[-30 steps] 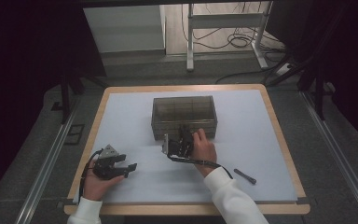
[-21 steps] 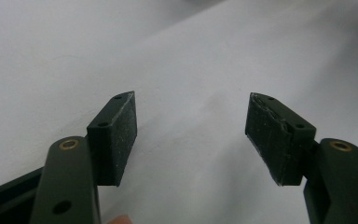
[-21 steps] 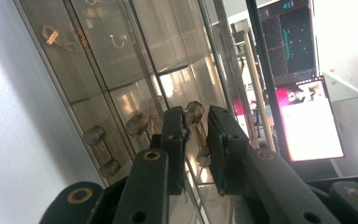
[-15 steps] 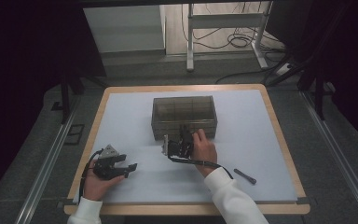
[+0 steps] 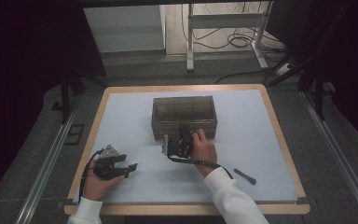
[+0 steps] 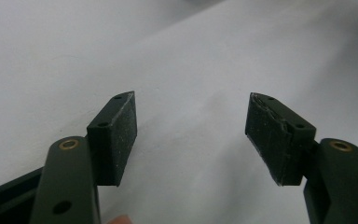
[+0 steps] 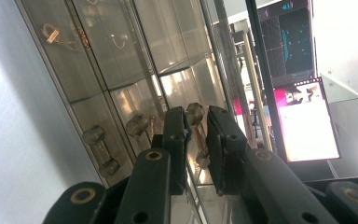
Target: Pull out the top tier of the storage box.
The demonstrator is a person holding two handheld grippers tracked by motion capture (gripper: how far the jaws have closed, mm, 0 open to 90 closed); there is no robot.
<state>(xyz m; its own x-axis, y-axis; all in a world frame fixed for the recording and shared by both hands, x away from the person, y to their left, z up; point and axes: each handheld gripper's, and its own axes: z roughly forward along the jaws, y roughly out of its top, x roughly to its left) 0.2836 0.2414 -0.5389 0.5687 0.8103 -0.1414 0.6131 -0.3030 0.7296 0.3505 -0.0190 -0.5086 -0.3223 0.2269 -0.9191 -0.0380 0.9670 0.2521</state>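
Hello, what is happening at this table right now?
A person works at a table with a gripper in each hand. The right gripper is at the front of a clear drawer box, its jaws closed on a small drawer knob. The left gripper rests open over the white mat, holding nothing. A small dark tool lies on the mat to the right.

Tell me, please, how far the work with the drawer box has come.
Done: the right hand-held gripper has closed on a drawer knob at the front of the box. In hand: that grip. Left: apparently pulling the drawer out, which looks shut. The left hand-held gripper rests open over the mat, idle.
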